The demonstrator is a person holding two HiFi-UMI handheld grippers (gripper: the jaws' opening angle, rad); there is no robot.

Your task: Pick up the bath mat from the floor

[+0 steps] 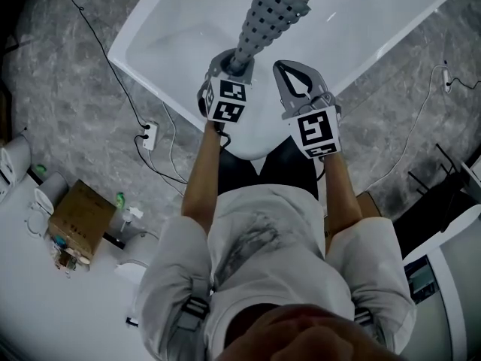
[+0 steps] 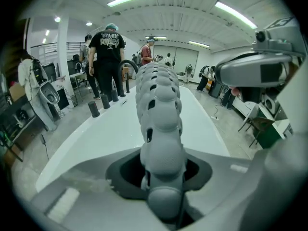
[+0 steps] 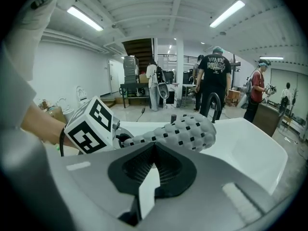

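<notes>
The grey bath mat (image 1: 267, 17), rubbery and full of holes, is bunched into a long roll that sticks out over the white bathtub (image 1: 361, 43). My left gripper (image 1: 239, 65) is shut on the roll's near end. In the left gripper view the mat (image 2: 159, 105) runs straight away from the jaws, clamped between them. My right gripper (image 1: 284, 66) hovers just right of the mat, its jaws together at the tips with nothing between them. The right gripper view shows the mat (image 3: 183, 131) and the left gripper's marker cube (image 3: 91, 126) beyond its jaws.
A cardboard box (image 1: 81, 220), bottles and a power strip (image 1: 149, 135) with cables lie on the grey floor to the left. A white machine (image 1: 443, 269) stands at the right. Several people (image 2: 108, 57) stand past the tub's far end.
</notes>
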